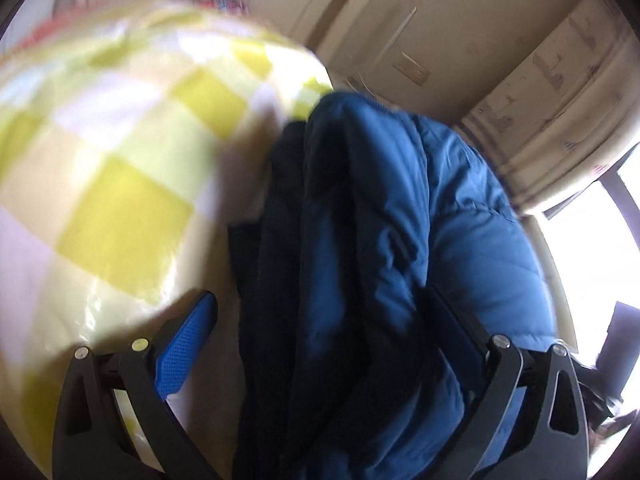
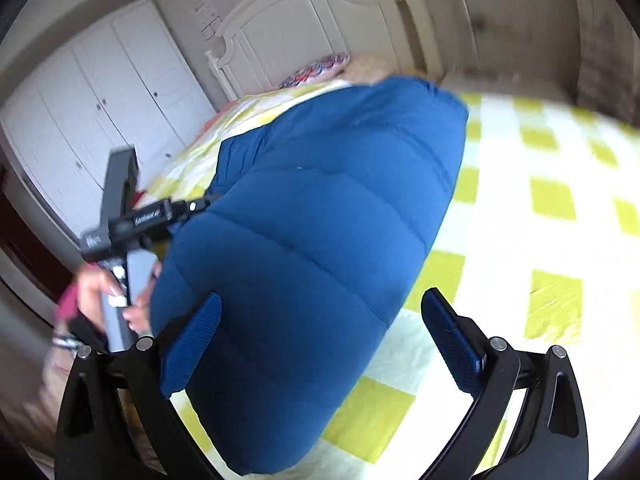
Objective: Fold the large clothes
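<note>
A blue quilted puffer jacket (image 2: pixel 316 232) lies folded on a bed with a yellow and white checked cover (image 2: pixel 540 208). My right gripper (image 2: pixel 320 332) is open just above its near end, blue pads on either side, touching nothing that I can see. In the left wrist view the jacket (image 1: pixel 400 240) with its dark lining fills the space between the wide-open fingers of my left gripper (image 1: pixel 324 320); the right finger is partly hidden by fabric. The left gripper also shows in the right wrist view (image 2: pixel 168 216), at the jacket's left edge, held by a hand.
A white headboard (image 2: pixel 304 12) and a patterned pillow (image 2: pixel 320 66) are at the far end of the bed. White wardrobe doors (image 2: pixel 100 112) stand on the left. A bright window (image 1: pixel 600 240) is at the right in the left wrist view.
</note>
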